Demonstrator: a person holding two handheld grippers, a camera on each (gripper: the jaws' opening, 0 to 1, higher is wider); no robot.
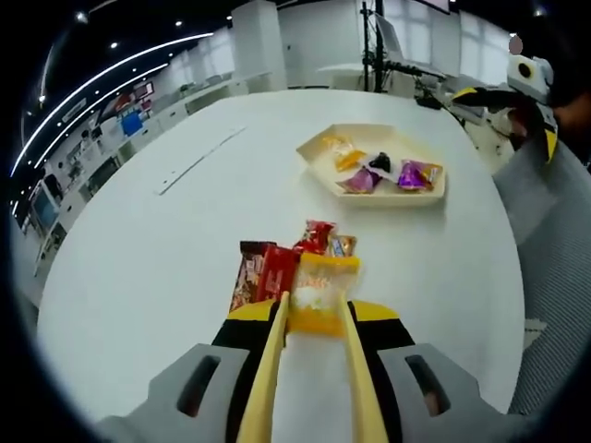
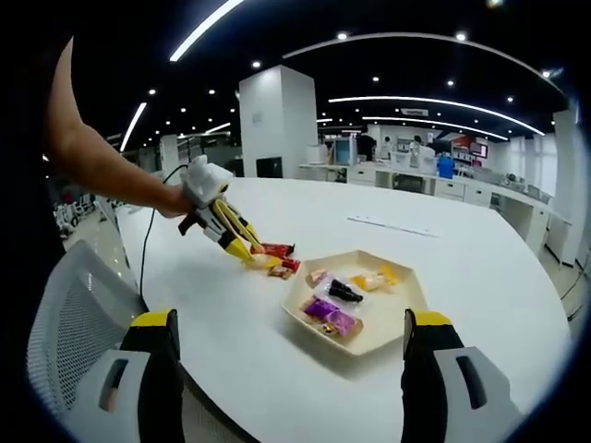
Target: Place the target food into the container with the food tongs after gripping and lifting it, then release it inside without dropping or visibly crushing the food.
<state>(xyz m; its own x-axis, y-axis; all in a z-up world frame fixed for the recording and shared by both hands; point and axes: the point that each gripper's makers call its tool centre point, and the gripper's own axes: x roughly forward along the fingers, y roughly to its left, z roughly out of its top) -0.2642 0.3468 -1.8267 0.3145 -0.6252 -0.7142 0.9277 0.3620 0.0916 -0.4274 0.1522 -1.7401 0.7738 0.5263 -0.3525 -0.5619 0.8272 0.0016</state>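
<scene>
1. Two tong arms (image 1: 314,314) on your left gripper (image 1: 314,318) bracket a yellow snack packet (image 1: 323,293) lying on the white table (image 1: 166,268); whether they press it, you cannot tell.
2. Red wrappers (image 1: 268,272) lie touching that packet, on its far and left sides.
3. Your hexagonal tray (image 1: 319,166) sits farther along the table and holds several wrapped sweets (image 1: 416,175).
4. Your right gripper (image 2: 291,369) hovers near the tray (image 2: 388,337) with jaws spread wide, holding nothing.
5. Your left hand (image 2: 175,201) shows in the right gripper view.
</scene>
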